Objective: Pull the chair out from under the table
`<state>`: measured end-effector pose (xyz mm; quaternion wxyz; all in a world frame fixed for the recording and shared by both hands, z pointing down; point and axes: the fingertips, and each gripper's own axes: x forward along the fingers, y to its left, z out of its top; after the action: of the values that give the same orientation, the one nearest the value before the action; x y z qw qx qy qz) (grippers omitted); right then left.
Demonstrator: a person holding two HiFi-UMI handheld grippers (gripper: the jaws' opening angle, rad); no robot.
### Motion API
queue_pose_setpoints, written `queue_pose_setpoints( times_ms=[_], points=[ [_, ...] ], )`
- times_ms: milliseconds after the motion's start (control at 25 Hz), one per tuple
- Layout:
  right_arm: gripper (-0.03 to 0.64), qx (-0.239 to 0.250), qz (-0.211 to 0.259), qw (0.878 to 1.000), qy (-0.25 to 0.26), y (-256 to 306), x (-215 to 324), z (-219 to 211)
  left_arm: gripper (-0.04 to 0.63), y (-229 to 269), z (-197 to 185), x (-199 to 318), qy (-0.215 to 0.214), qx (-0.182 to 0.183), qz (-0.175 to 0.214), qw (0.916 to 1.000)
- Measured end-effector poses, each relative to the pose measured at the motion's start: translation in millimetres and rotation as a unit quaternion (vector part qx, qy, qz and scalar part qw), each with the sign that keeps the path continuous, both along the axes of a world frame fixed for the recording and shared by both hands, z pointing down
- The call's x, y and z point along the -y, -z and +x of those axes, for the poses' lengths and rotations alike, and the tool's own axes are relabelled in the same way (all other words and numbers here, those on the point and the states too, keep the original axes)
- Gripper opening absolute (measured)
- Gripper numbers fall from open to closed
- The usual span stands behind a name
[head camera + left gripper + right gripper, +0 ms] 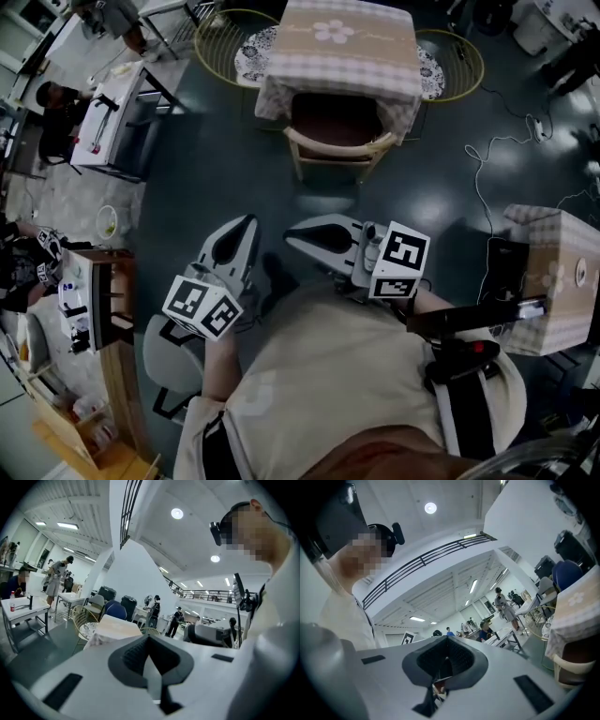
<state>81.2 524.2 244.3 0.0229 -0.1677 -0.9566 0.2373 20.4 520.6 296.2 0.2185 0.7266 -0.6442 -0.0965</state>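
Both grippers are clenched and empty. You hold the left gripper (246,225) and the right gripper (293,236) close to your body, jaws together with nothing between them. The wooden-framed chair with the dark seat (339,147) stands tucked under the square table with the checked, flower-printed cloth (352,61), well apart from both grippers.

Hazards, as judged from this position:

- Closed jaws cannot take the curved back rail. Open them before contact, or the tips are likely to push the chair further under.
- The cloth hangs down on both sides of the chair back. A grip that catches its hem could drag the cloth, and perhaps the table with it.
- A pull with one gripper only may swing the chair against a table leg.
- The thin white cable (475,159) lies on the dark floor to your right. Keep your feet away from it as you step back.
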Motion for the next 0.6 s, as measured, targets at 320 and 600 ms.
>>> queue_pose_setpoints(
  times_ms=[320, 600],
  points=[
    [0.009, -0.011, 0.001, 0.999, -0.034, -4, -22, -100, 0.006, 2, -99, -8, -0.049, 0.001, 0.021, 0.9986],
    [0.009, -0.026, -0.026, 0.998, -0.054, -7, -20, -181, 0.006, -7, -182, -34, -0.014, -0.019, 0.03, 0.9993]
  ],
)
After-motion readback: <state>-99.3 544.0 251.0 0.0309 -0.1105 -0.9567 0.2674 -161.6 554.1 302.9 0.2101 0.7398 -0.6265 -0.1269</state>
